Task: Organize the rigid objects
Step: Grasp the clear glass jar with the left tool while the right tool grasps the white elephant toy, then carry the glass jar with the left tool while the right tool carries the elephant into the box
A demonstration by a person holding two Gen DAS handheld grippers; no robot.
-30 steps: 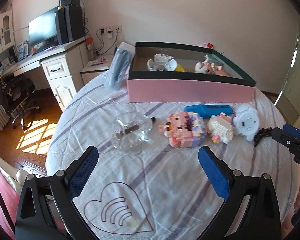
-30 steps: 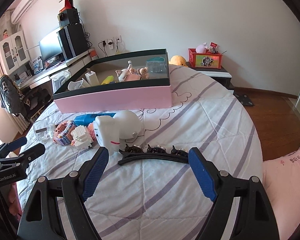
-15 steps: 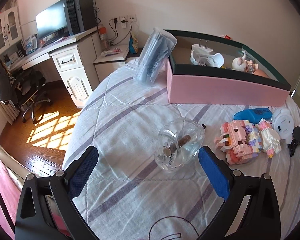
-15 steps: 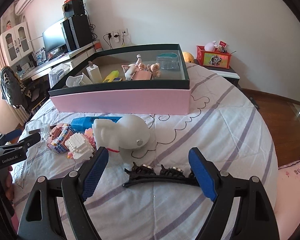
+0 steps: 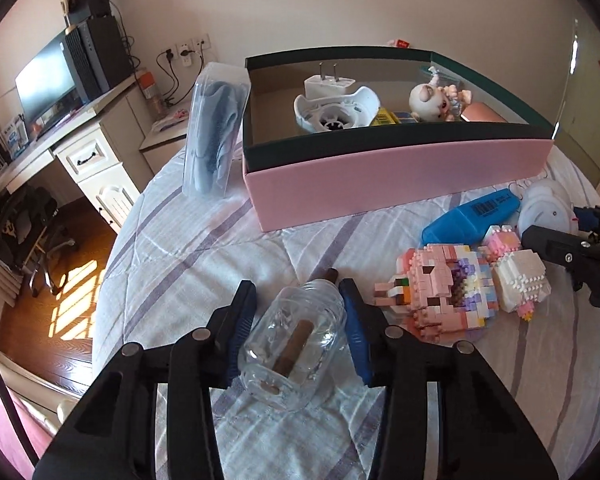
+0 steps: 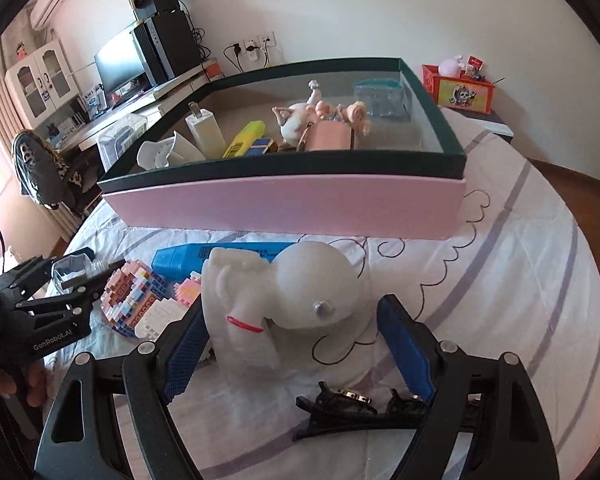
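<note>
Glass bottle (image 5: 296, 344): on the bed's left part, lying neck toward the pink box (image 5: 400, 176), long axis along the left tool (image 5: 298, 312), whose pads flank it, seemingly touching. Right tool (image 6: 296, 344): spread, straddling the white figurine (image 6: 276, 300).

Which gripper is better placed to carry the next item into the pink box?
Left. The left gripper already brackets the glass bottle, fingers close on both sides. The right gripper stands wide around the white figurine.
</note>
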